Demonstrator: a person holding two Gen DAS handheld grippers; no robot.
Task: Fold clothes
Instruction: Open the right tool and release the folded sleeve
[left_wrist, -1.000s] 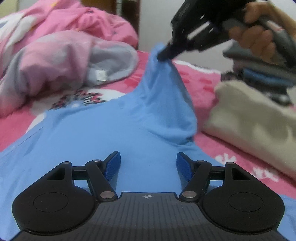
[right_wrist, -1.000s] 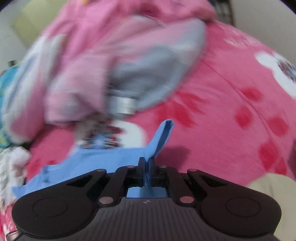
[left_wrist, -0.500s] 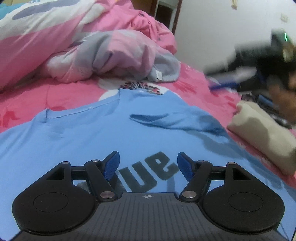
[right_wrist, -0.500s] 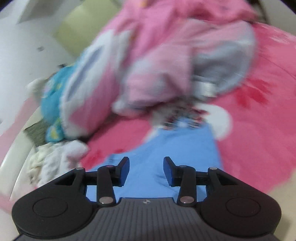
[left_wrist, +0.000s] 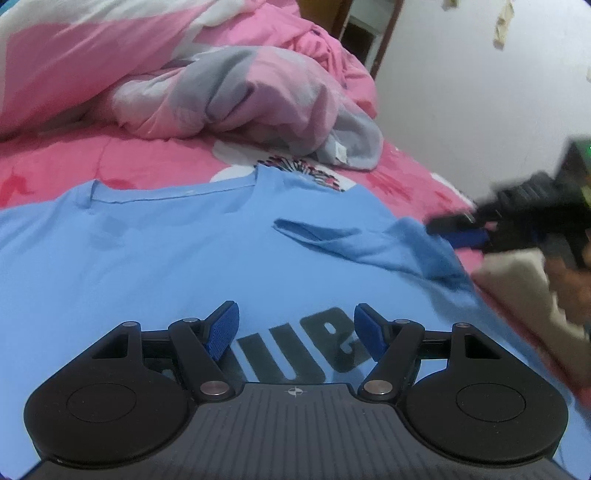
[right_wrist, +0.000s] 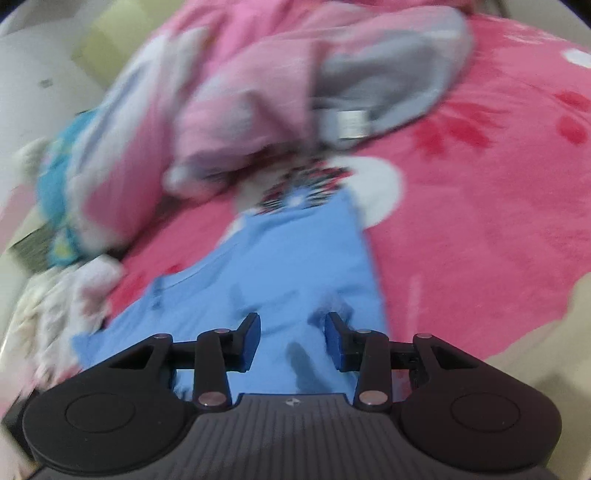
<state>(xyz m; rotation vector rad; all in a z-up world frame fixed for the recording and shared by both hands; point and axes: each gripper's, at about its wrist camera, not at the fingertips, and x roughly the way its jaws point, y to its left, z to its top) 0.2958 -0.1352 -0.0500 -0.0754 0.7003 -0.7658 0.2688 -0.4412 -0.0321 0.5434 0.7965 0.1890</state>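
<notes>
A light blue T-shirt (left_wrist: 166, 251) with dark lettering lies spread on the pink bed cover (left_wrist: 66, 166). Its right sleeve (left_wrist: 332, 236) is folded inward across the chest. My left gripper (left_wrist: 295, 325) hovers open just above the lettering, with nothing between its fingers. In the left wrist view my right gripper (left_wrist: 458, 230) is at the shirt's right edge, blurred, by the raised fold of the sleeve. In the right wrist view the right gripper (right_wrist: 291, 332) stands open over the blue T-shirt (right_wrist: 295, 266), with nothing gripped.
A crumpled pink and grey quilt (left_wrist: 221, 81) is heaped behind the shirt, also visible as the quilt (right_wrist: 240, 110) in the right view. A folded beige garment (left_wrist: 517, 280) lies right of the shirt, beside a person's hand (left_wrist: 569, 280). White cloth (right_wrist: 55, 314) lies at the left.
The right gripper held the sleeve up, then let it go and sank toward the shirt's edge; the sleeve now lies folded on the chest. The left gripper shifted over the lettering.
</notes>
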